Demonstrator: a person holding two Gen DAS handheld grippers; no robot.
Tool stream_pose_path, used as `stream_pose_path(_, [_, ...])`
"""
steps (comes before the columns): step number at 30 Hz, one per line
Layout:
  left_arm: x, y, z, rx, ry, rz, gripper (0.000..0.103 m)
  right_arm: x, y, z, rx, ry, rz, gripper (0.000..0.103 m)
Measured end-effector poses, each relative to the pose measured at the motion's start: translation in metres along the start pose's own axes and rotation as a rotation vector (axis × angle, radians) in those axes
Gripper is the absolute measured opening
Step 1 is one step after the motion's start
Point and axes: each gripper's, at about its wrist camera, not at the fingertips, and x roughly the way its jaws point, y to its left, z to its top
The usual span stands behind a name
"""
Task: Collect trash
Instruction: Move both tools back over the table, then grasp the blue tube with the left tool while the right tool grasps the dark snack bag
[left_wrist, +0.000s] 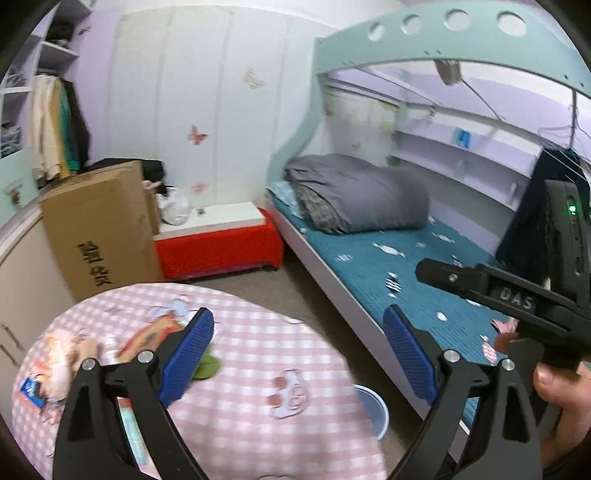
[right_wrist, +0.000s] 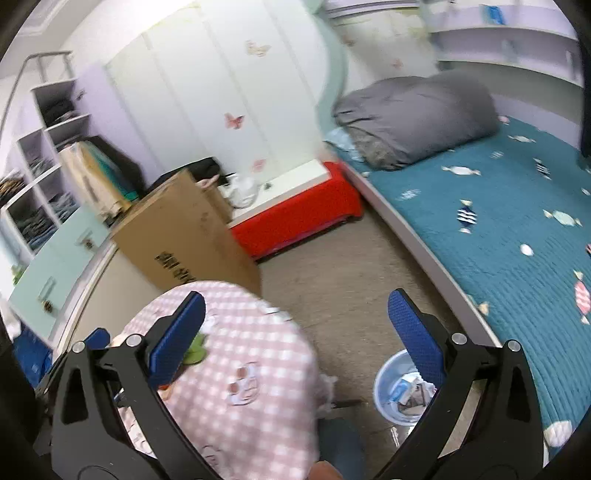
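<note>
Left wrist view: left gripper (left_wrist: 298, 354) jaws wide apart, holding nothing, above the pink checked table (left_wrist: 258, 354); wrappers (left_wrist: 74, 354) heaped at table's left edge, so aim low at one piece. Right wrist view: right gripper (right_wrist: 297, 338) gaping, empty, trash bin (right_wrist: 384, 387) on floor right of table, already part filled.

Bright even light, motion blur, fisheye-warped edges
</note>
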Motion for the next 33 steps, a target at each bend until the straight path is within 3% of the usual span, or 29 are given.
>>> stream_pose_path(6, [-0.033, 0.054, -0.013, -0.061, -0.038, 0.121, 0.091, 0.015, 0.067, -0.015, -0.17, 0.062, 0.077, 0.097])
stream_pose_path(10, [-0.052, 0.105, -0.032, -0.162, -0.026, 0.193, 0.091, 0.03, 0.104, -0.035, -0.241, 0.112, 0.121, 0.097])
stream_pose_path(14, [-0.07, 0.157, -0.061, -0.225, -0.013, 0.34, 0.091, 0.047, 0.131, -0.053, -0.273, 0.169, 0.159, 0.097])
stream_pose_path(18, [-0.073, 0.198, -0.088, -0.279, 0.045, 0.411, 0.091, 0.06, 0.154, -0.073, -0.314, 0.217, 0.188, 0.097])
stream_pose_path(24, [-0.069, 0.232, -0.118, -0.326, 0.102, 0.427, 0.091, 0.077, 0.183, -0.097, -0.373, 0.28, 0.221, 0.097])
stream_pose_path(28, [-0.056, 0.249, -0.132, -0.36, 0.142, 0.387, 0.09, 0.087, 0.196, -0.108, -0.4, 0.313, 0.229, 0.097])
stream_pose_path(30, [-0.051, 0.253, -0.137, -0.373, 0.158, 0.355, 0.083, 0.091, 0.201, -0.111, -0.407, 0.324, 0.226, 0.097])
stream_pose_path(33, [-0.04, 0.261, -0.147, -0.41, 0.197, 0.293, 0.058, 0.099, 0.208, -0.119, -0.423, 0.349, 0.227, 0.097])
